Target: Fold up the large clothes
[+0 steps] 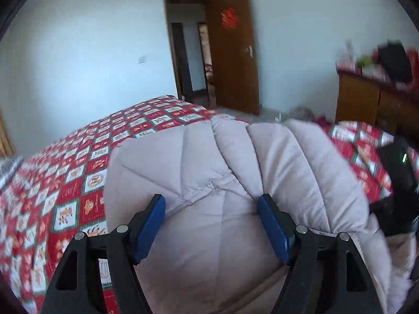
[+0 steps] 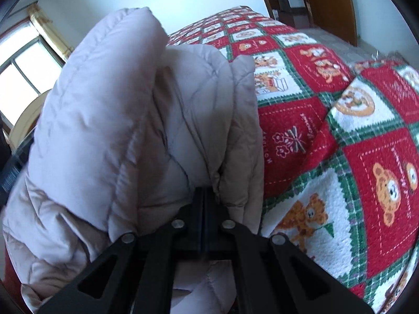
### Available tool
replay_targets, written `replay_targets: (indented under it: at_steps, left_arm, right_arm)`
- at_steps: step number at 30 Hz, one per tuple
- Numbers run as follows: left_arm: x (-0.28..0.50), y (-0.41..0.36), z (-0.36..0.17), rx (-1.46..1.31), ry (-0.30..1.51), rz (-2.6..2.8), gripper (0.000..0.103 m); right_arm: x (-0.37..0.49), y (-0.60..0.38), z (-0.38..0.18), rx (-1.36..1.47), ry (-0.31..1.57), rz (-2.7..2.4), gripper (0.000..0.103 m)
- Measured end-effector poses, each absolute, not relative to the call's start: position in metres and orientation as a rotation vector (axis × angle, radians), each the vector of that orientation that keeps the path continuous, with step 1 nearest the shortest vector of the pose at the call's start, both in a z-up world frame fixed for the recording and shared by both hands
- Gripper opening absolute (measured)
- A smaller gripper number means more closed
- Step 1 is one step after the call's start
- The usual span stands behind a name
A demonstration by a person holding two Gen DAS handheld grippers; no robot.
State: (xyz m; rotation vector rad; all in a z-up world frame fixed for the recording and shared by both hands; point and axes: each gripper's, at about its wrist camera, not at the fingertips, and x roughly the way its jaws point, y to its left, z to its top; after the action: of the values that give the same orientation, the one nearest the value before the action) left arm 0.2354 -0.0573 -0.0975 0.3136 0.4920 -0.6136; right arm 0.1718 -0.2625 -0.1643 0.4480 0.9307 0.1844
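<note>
A pale grey-beige quilted puffer jacket [image 1: 209, 178] lies bunched on the bed. My left gripper [image 1: 211, 201] is open, its blue pads [image 1: 150, 231] spread just above the jacket's padded surface, holding nothing. In the right wrist view the jacket [image 2: 125, 120] is folded up into a thick roll. My right gripper [image 2: 203, 191] is shut on a fold of the jacket, with fabric bulging on both sides of the closed fingers. The right gripper's black body [image 1: 400, 180] shows at the right edge of the left wrist view.
The bed has a red, green and white bear-patterned quilt [image 1: 60, 183] [image 2: 340, 136]. An open brown door [image 1: 233, 52] is at the far wall. A wooden cabinet [image 1: 377, 99] with clutter stands at the right. A window [image 2: 23, 62] is at the left.
</note>
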Motion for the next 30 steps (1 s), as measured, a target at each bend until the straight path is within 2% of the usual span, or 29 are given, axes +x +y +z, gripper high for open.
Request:
replay_targets:
  at_steps: [6, 7, 9, 10, 11, 13, 16, 18, 20, 26, 30]
  left_arm:
    - [0.247, -0.076, -0.133, 0.383, 0.533, -0.579, 0.074]
    - [0.247, -0.078, -0.137, 0.394, 0.533, -0.576, 0.074]
    - [0.246, -0.08, -0.141, 0.409, 0.53, -0.57, 0.074]
    - [0.246, -0.082, -0.143, 0.416, 0.532, -0.567, 0.074]
    - [0.248, -0.082, -0.143, 0.422, 0.534, -0.564, 0.074]
    - [0.248, -0.085, -0.145, 0.439, 0.538, -0.558, 0.074]
    - [0.248, -0.086, -0.146, 0.448, 0.54, -0.553, 0.074]
    - [0.246, -0.086, -0.144, 0.452, 0.539, -0.548, 0.074]
    - [0.245, -0.086, -0.145, 0.452, 0.535, -0.544, 0.074]
    - [0.248, -0.087, -0.145, 0.441, 0.54, -0.533, 0.074]
    - [0.25, -0.091, -0.147, 0.457, 0.546, -0.513, 0.075]
  right_arm:
    - [0.163, -0.28, -0.157, 0.529, 0.882, 0.16, 0.0]
    - [0.158, -0.283, -0.148, 0.506, 0.864, 0.151, 0.004]
    - [0.145, -0.292, -0.128, 0.514, 0.797, 0.155, 0.016]
    - [0.137, -0.299, -0.116, 0.54, 0.745, 0.159, 0.03]
    - [0.133, -0.304, -0.105, 0.555, 0.706, 0.16, 0.052]
    - [0.134, -0.302, -0.09, 0.544, 0.675, 0.179, 0.071]
    - [0.151, -0.28, -0.08, 0.468, 0.685, 0.216, 0.071]
    - [0.166, -0.259, -0.085, 0.376, 0.746, 0.188, 0.062]
    - [0.18, -0.248, -0.101, 0.331, 0.8, 0.204, 0.03]
    - [0.19, -0.268, -0.145, 0.462, 0.873, 0.132, 0.023]
    - [0.185, -0.261, -0.154, 0.417, 0.863, 0.079, 0.023]
